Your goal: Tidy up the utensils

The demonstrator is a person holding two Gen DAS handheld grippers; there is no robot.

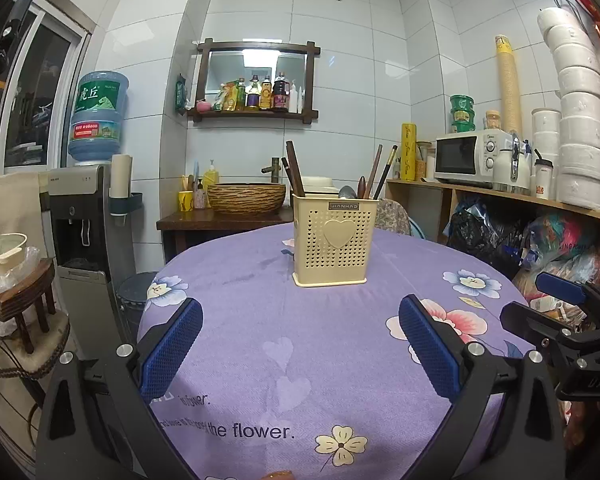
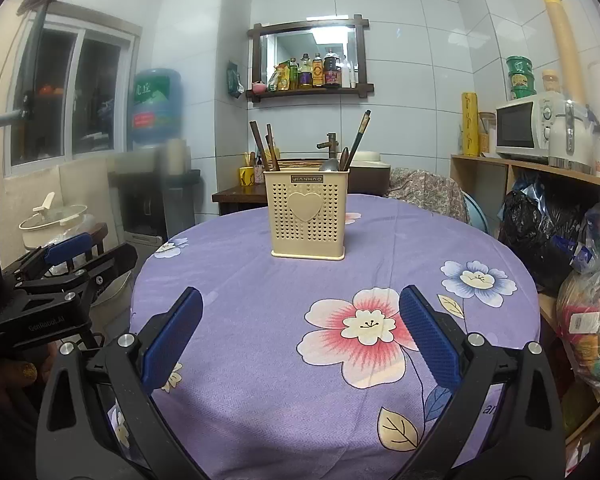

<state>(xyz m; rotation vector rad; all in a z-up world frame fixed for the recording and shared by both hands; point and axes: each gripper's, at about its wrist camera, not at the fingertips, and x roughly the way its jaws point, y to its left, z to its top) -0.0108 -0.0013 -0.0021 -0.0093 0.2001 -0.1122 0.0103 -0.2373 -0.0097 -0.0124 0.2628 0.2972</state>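
A cream perforated utensil holder (image 1: 334, 239) (image 2: 307, 219) with a heart on its front stands upright in the middle of the round table with the purple flowered cloth (image 1: 284, 320) (image 2: 260, 280). Dark chopsticks (image 1: 296, 176) (image 2: 358, 140), a metal spoon (image 1: 346, 191) (image 2: 330, 165) and wooden handles stick out of its top. My left gripper (image 1: 300, 340) is open and holds nothing, well short of the holder. My right gripper (image 2: 300, 332) is likewise open with nothing in it. Each gripper shows at the edge of the other's view: the right gripper (image 1: 536, 300), the left gripper (image 2: 92, 248).
A water dispenser (image 1: 80, 216) and a small wooden stool (image 1: 24, 300) stand left of the table. Behind it are a woven basin (image 1: 246, 197) on a dark counter and a chair back (image 2: 428, 192). A shelf with a microwave (image 1: 466, 156) and bags (image 2: 540, 224) lines the right side.
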